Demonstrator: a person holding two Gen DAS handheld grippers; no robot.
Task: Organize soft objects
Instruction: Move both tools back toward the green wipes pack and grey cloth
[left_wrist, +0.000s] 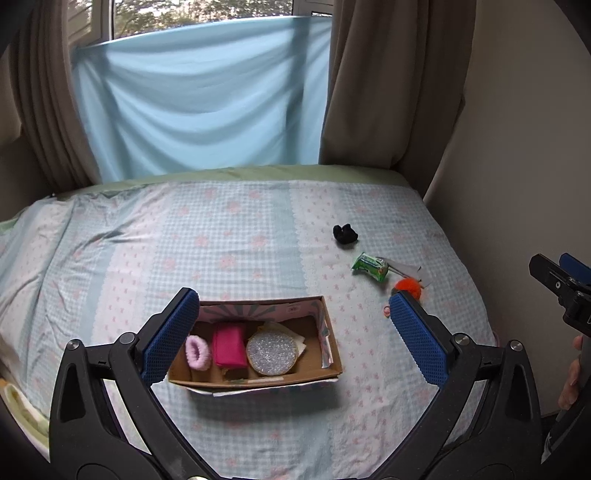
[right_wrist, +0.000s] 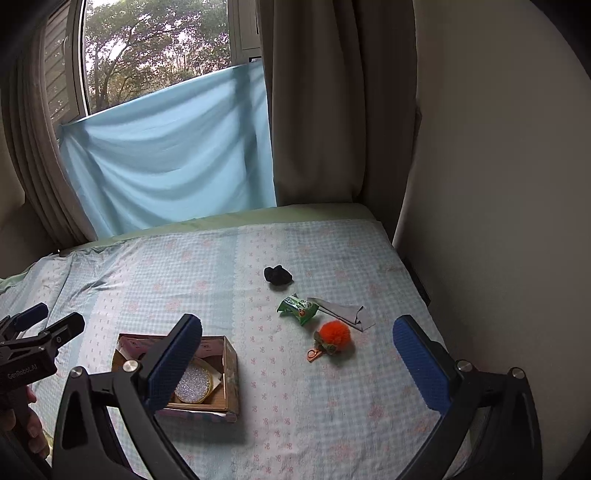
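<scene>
Both grippers, left (left_wrist: 291, 332) and right (right_wrist: 297, 354), released above bed (right_wrist: 332, 424); box (left_wrist: 328, 354) near front edge, pompom (right_wrist: 334, 332) toward right edge.

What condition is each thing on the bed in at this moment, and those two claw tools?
Left gripper: open, empty.
Right gripper: open, empty.
Cardboard box: open-topped, partly filled.
Pink scrunchie: inside box.
Glitter disc: inside box.
Black scrunchie: loose on bed.
Green packet: crumpled, on bed.
Orange pompom: on bed.

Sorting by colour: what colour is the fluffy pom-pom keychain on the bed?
Orange fluffy pom-pom keychain; clearest in the right wrist view.
</scene>
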